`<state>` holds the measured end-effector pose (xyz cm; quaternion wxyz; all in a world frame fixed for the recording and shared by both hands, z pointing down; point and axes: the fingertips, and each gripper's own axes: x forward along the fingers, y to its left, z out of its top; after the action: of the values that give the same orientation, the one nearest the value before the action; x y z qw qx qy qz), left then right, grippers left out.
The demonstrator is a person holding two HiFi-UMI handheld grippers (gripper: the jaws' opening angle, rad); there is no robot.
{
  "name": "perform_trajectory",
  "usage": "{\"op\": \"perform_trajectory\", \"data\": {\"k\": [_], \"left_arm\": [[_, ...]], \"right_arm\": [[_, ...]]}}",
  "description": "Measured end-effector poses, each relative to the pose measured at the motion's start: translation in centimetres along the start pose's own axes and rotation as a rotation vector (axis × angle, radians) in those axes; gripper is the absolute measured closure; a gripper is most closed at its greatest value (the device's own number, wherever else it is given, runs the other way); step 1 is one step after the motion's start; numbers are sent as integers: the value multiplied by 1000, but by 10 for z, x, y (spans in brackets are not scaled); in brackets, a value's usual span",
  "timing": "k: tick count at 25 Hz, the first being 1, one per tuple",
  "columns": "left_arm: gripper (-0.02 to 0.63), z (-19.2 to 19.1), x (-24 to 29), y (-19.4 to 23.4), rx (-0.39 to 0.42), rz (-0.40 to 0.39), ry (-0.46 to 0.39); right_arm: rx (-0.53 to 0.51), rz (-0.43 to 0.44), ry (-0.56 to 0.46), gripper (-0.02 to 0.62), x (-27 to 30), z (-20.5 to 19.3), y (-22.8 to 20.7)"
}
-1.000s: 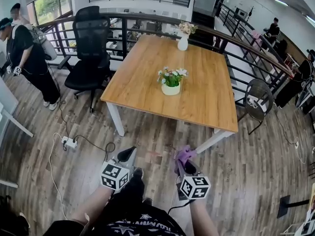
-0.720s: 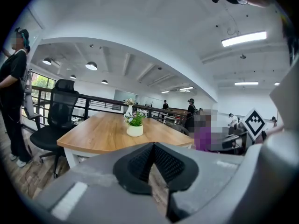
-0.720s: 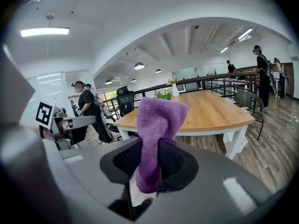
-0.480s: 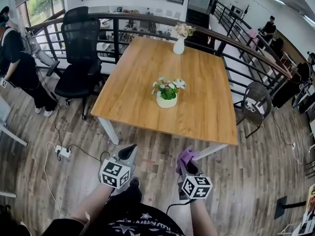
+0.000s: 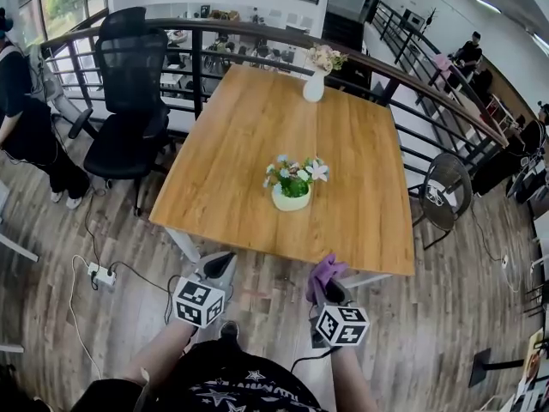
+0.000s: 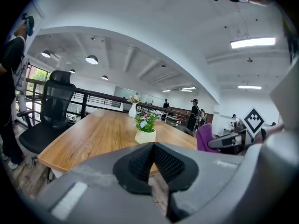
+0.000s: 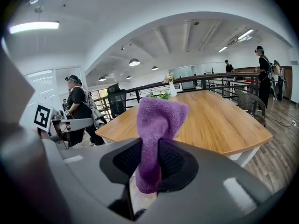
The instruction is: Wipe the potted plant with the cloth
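Note:
A small potted plant [image 5: 293,185] with pink and white flowers in a cream pot stands near the middle of the wooden table [image 5: 232,153]; it also shows in the left gripper view as the potted plant [image 6: 145,127]. My right gripper [image 5: 322,275] is shut on a purple cloth [image 7: 156,125], which sticks up between its jaws just short of the table's near edge. To its left my left gripper [image 5: 219,269] is shut with nothing in it, its pads pressed together in the left gripper view. Both hang over the floor in front of the table.
A white vase of flowers [image 5: 315,82] stands at the table's far end. A black office chair [image 5: 129,101] is left of the table, a round dark chair [image 5: 446,191] to its right. A power strip [image 5: 99,273] and cables lie on the floor. People stand at the left and along the railing.
The table and potted plant have come nearer to both grippers, which now sit close to the table's front edge. The purple cloth stays gripped.

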<state>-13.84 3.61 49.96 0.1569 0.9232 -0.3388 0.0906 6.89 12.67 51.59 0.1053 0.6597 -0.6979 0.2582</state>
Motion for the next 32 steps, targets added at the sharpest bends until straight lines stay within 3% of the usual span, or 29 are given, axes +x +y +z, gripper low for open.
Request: {"op": "perform_trajectory", "data": {"k": [10,16,27,32], "left_arm": [[604,10,47,24,6,-74,27],[604,8,69,27,14,-60,52],[603,13,123,18,34,14,93],[504,7,153,22,23,54,129]], "right_arm": [[8,-70,-8,497,38,29,-13],[20,-62,4,497,52,32,-26],[-22,88,35,497,121,68,-72],[-45,139,57,497,150,83,-95]]}}
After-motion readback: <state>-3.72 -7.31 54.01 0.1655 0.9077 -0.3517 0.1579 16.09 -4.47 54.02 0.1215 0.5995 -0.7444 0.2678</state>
